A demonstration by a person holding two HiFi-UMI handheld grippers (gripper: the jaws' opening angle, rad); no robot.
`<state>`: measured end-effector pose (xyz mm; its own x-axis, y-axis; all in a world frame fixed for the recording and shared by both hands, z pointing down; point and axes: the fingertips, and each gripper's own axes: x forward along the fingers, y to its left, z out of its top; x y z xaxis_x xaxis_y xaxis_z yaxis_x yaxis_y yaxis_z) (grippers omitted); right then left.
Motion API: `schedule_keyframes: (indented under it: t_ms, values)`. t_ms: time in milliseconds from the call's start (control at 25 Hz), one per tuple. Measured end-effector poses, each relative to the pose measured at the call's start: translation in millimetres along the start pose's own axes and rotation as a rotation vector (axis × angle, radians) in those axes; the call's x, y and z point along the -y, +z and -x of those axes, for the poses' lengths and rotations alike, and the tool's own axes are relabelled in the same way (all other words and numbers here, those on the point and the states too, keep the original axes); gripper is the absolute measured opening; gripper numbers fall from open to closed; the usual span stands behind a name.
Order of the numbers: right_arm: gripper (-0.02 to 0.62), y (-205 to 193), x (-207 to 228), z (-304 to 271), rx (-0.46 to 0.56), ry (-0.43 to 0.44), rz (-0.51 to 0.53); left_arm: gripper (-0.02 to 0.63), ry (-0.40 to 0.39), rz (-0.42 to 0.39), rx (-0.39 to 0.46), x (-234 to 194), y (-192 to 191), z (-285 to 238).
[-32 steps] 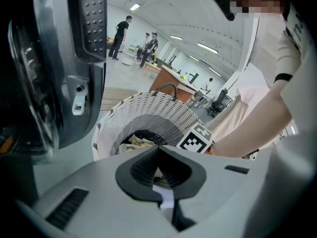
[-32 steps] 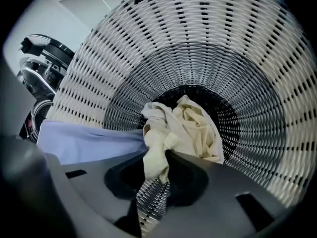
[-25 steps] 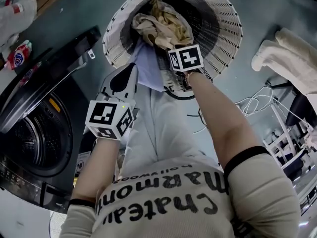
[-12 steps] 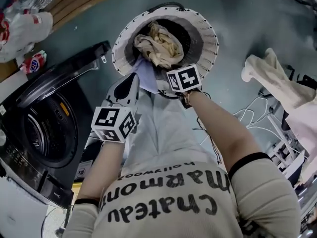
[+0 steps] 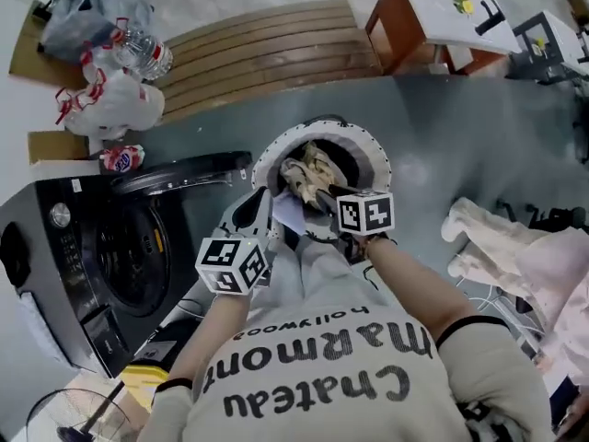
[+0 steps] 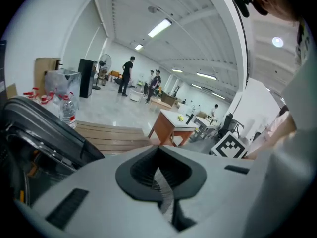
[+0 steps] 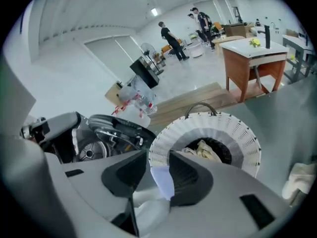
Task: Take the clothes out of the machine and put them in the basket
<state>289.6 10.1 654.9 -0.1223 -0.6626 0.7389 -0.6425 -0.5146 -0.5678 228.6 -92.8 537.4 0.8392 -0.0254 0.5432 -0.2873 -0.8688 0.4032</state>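
Note:
The white slatted basket (image 5: 368, 155) stands on the floor beside the black front-loading machine (image 5: 110, 265), whose door (image 5: 184, 173) is open. Beige clothes (image 5: 311, 171) lie in the basket. A pale lilac garment (image 5: 286, 212) hangs over the near rim between my two grippers. My right gripper (image 5: 317, 196) is shut on it; the cloth (image 7: 162, 180) bunches between its jaws (image 7: 157, 155), which have just been closing. My left gripper (image 5: 260, 206) is shut, with a thin pale strip of cloth pinched between its pads (image 6: 159, 155).
Behind the basket (image 7: 233, 133) runs a wooden slatted bench (image 5: 267, 53), with bags and water bottles (image 5: 110, 95) at its left end. A wooden table (image 5: 433, 7) stands at the back right. Pale clothes (image 5: 515, 247) and cables lie on the floor to the right.
Both grippers have risen well above the basket, with the lilac garment drawn up between them. The basket and the machine now look smaller and farther below.

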Motion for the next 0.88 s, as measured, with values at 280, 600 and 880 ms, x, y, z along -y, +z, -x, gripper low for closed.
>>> schedule_keyframes:
  t_ms: [280, 600, 880]
  values:
    - [0.118, 84.6, -68.3, 39.7, 0.176, 0.073, 0.122, 0.008, 0.089, 0.097, 0.167, -1.2, 42.2, 55.3]
    - [0.089, 160.8, -175.0, 73.5, 0.307, 0.267, 0.196, 0.008, 0.188, 0.066, 0.358, -15.7, 108.8, 132.3]
    - [0.055, 168.6, -292.3, 88.8, 0.35, 0.434, 0.401, 0.008, 0.336, 0.13, 0.469, -49.4, 115.6, 217.4]
